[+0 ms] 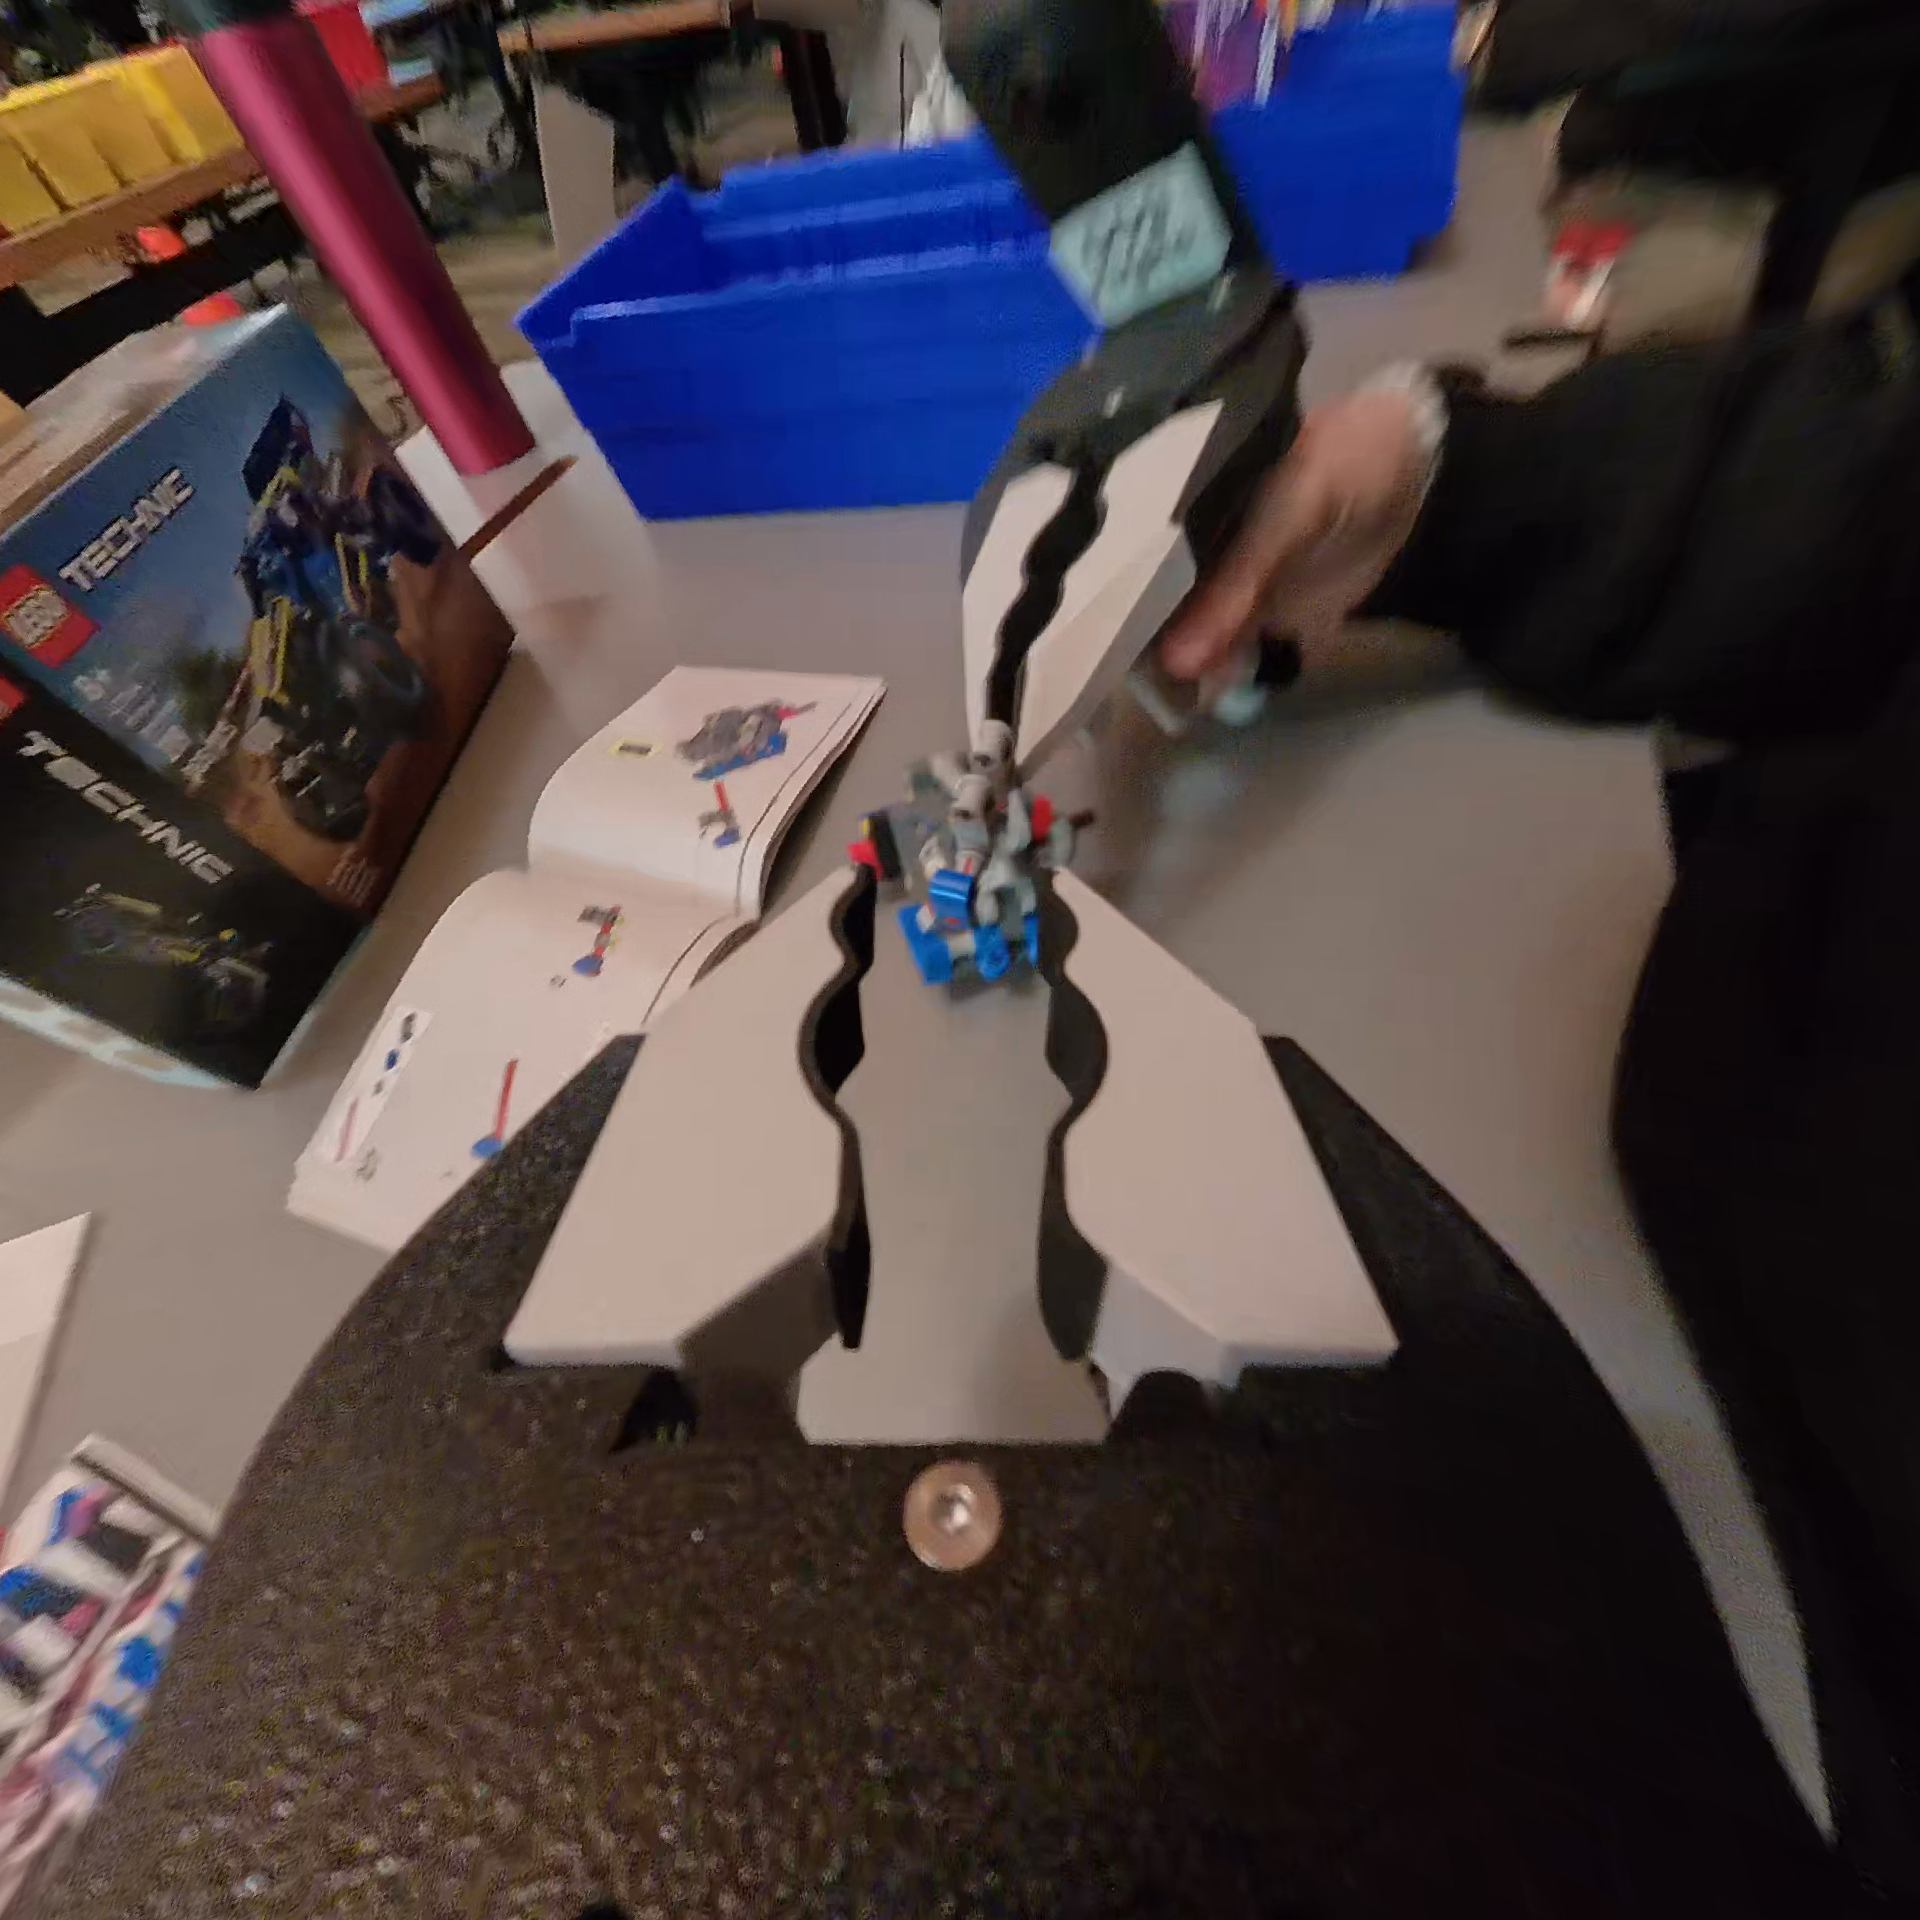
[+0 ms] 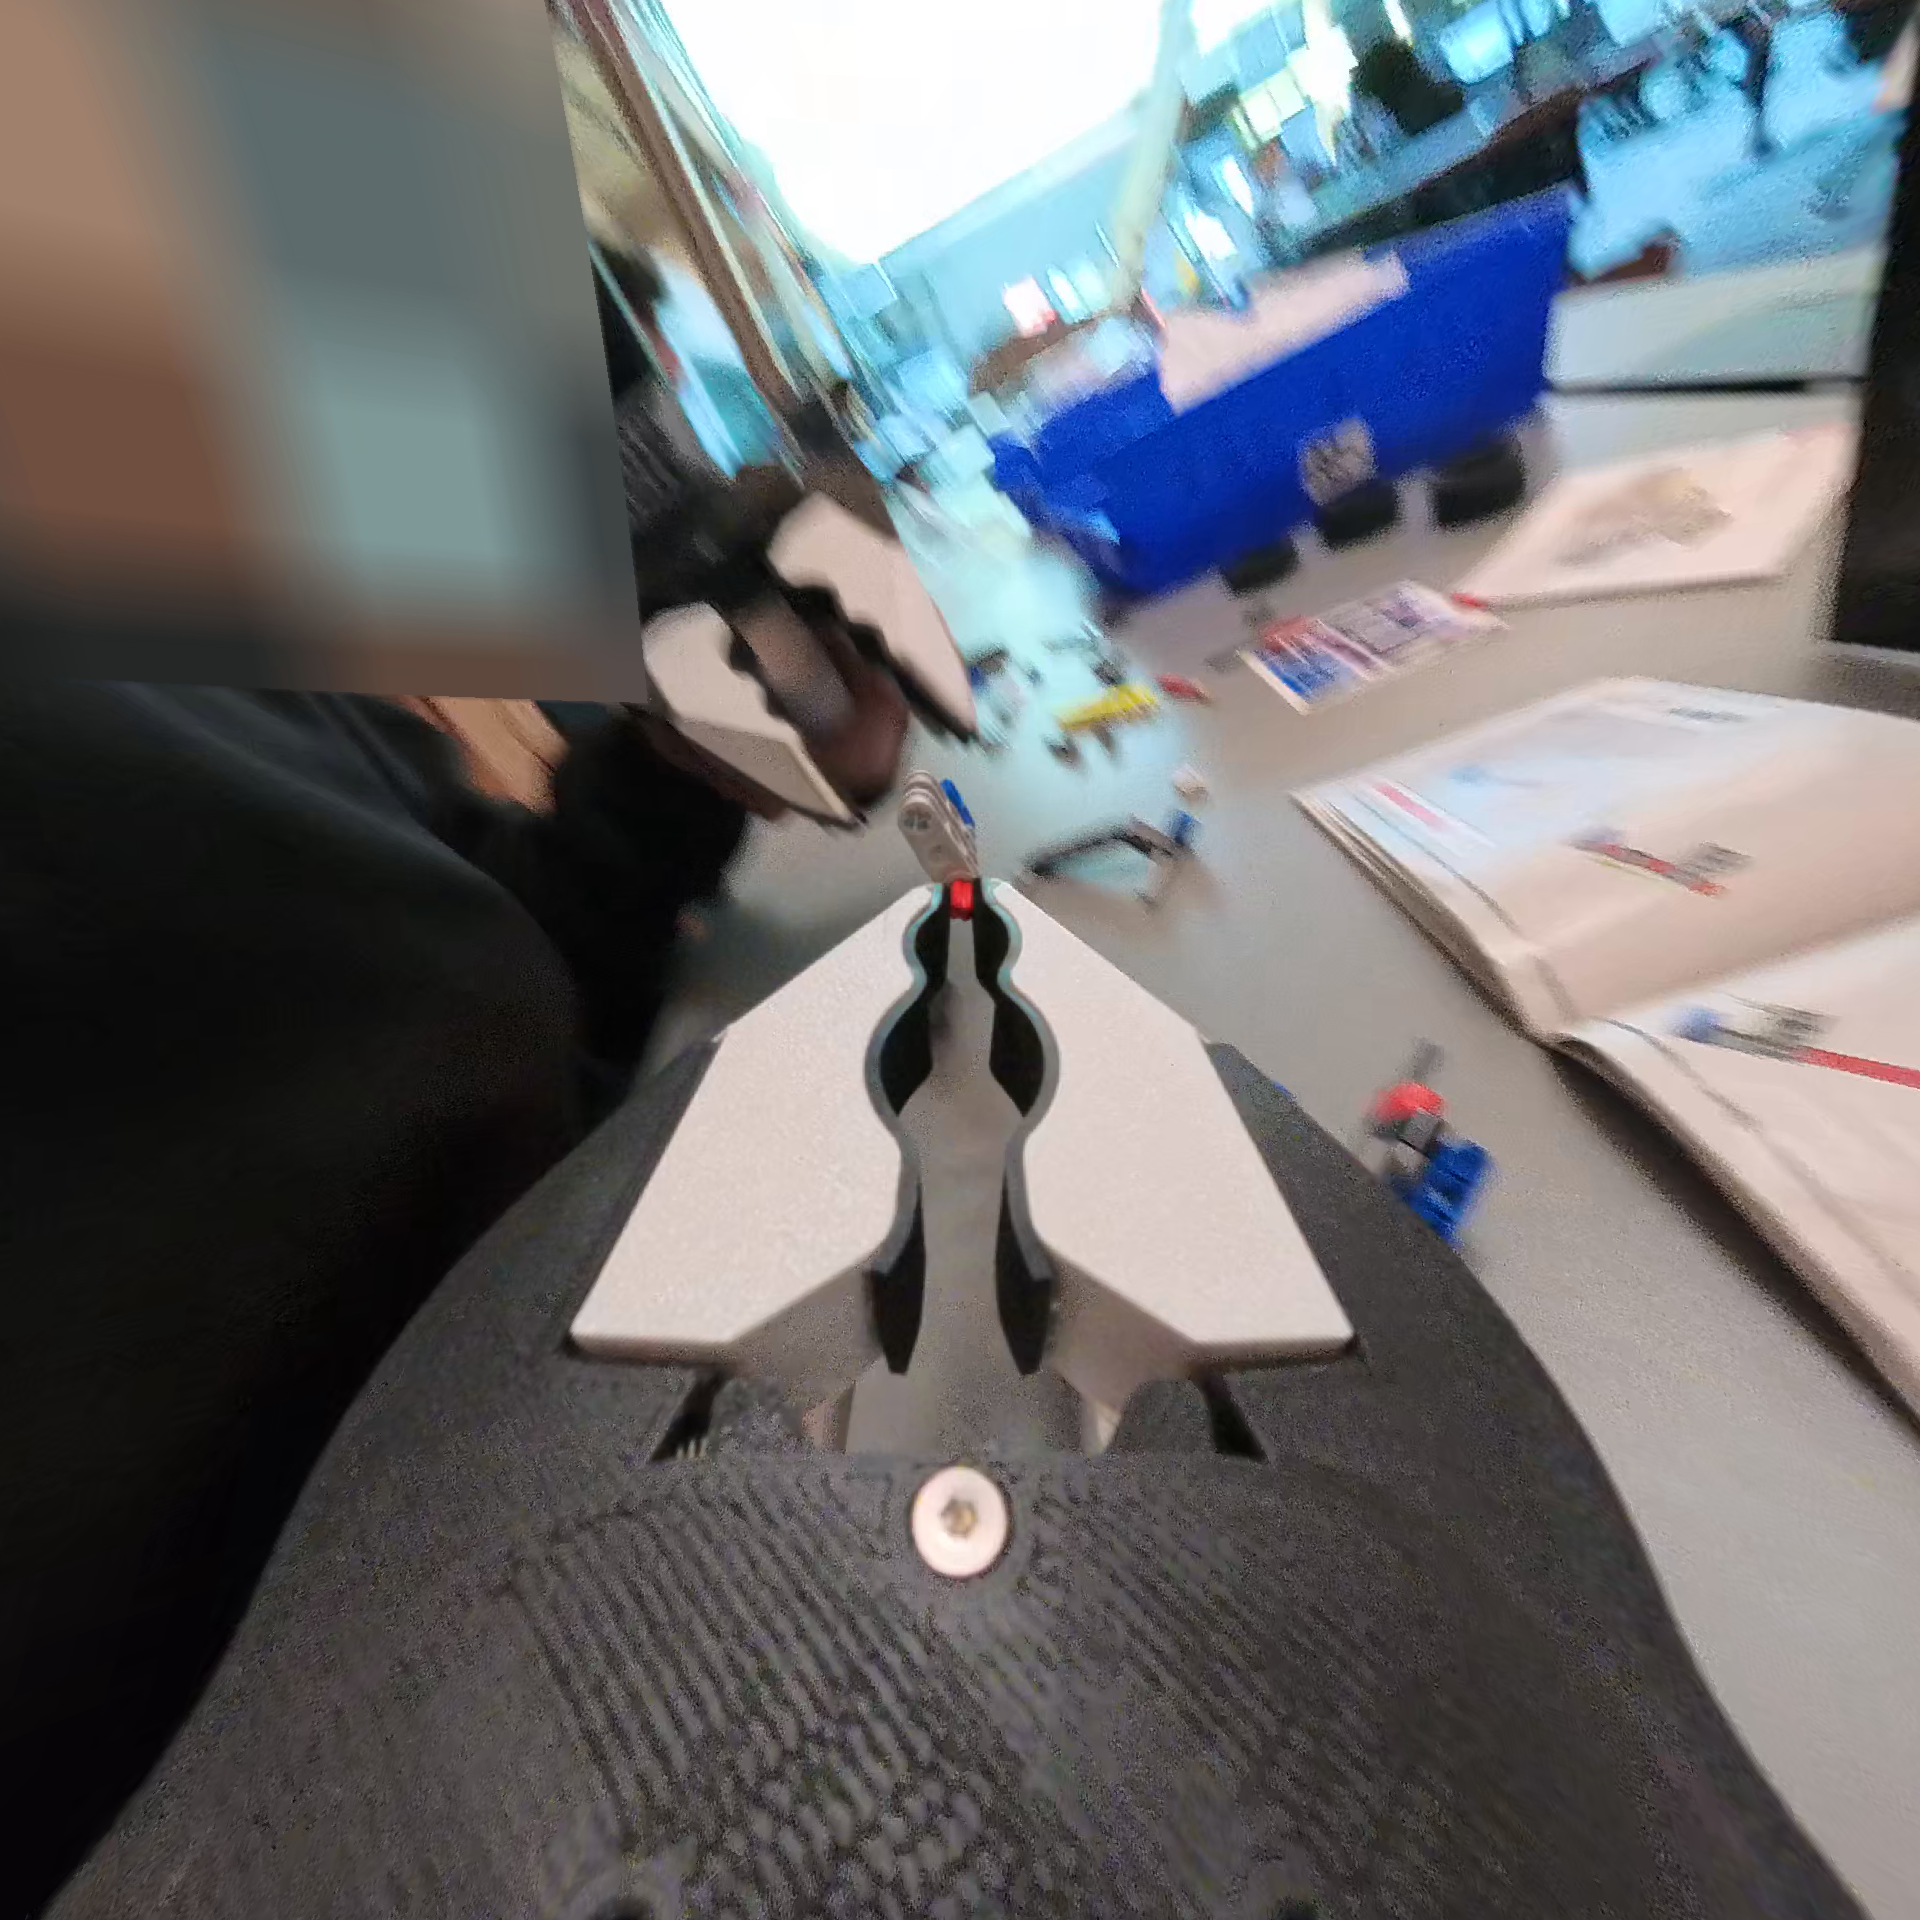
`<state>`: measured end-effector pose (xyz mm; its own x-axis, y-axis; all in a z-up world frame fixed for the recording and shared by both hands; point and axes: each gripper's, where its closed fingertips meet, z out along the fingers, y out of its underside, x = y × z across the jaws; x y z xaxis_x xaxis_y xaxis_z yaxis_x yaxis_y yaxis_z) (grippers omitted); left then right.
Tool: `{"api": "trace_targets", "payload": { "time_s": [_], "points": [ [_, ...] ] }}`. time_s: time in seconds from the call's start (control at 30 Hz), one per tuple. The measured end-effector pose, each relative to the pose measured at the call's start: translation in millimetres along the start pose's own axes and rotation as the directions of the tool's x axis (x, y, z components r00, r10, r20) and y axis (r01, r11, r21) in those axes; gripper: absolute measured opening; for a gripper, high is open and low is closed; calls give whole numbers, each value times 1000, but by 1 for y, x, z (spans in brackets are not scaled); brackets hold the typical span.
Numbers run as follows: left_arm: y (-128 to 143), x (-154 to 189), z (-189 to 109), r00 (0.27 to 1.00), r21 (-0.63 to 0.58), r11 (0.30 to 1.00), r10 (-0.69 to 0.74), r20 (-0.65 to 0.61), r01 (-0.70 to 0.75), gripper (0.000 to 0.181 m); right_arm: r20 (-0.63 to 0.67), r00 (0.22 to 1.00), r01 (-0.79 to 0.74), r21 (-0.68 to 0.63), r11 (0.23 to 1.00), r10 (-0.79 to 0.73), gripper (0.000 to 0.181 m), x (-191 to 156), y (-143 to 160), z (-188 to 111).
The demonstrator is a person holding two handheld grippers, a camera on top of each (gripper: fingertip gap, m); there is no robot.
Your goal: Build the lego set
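A small lego assembly of blue, grey and red parts sits between the fingertips of my left gripper, which touch its two sides and hold it just above the grey table. My right gripper comes down from above, with its tips closed at the assembly's grey top piece. In the right wrist view, my right gripper is nearly closed on a small red part, with a grey beam just beyond it. The left gripper shows there too, blurred.
An open instruction booklet and the lego box lie to the left, behind them a magenta tube and blue bins. A sticker sheet lies at the near left. Loose parts and black tyres lie on the table.
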<state>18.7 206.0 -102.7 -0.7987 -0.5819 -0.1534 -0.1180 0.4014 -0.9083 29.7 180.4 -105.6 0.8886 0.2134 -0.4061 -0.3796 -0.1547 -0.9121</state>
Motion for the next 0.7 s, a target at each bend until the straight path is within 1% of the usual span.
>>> {"api": "trace_targets", "payload": {
  "time_s": [0.03,0.1,0.17,0.27,0.33,0.4,0.47,0.57,0.63,0.67,0.7],
  "points": [
    [5,-1,-1,999,-36,999,35,13,-35,30,-78,994,61,-113,992,-70,2,6,8,-1],
    [9,3,2,997,-74,994,77,2,-77,31,-183,954,169,-330,929,-238,2,13,18,-4],
    [11,14,11,996,-79,993,81,-35,-84,29,-217,897,237,-500,833,-385,2,16,22,-7],
    [21,25,27,992,-125,985,114,-51,-120,26,-180,839,271,-682,680,-514,2,17,34,-7],
    [34,23,33,987,-190,968,160,-23,-162,26,-132,821,287,-744,603,-555,2,15,43,-6],
    [44,26,37,983,-231,955,182,-27,-184,26,-110,812,293,-774,562,-574,2,12,48,-6],
    [48,35,40,983,-230,956,174,-60,-183,25,-90,812,287,-799,529,-577,3,7,53,-7],
    [53,43,46,983,-233,956,160,-89,-177,20,-81,838,256,-815,519,-539,3,-1,59,-4],
    [59,44,49,987,-251,956,131,-94,-151,12,-101,852,228,-812,538,-514,3,-1,60,0],
    [63,45,50,988,-263,955,117,-104,-140,6,-99,875,204,-812,546,-474,3,-4,64,1],
    [66,46,51,989,-274,954,99,-108,-125,5,-96,890,190,-811,553,-446,3,-5,67,3]
  ]
}}
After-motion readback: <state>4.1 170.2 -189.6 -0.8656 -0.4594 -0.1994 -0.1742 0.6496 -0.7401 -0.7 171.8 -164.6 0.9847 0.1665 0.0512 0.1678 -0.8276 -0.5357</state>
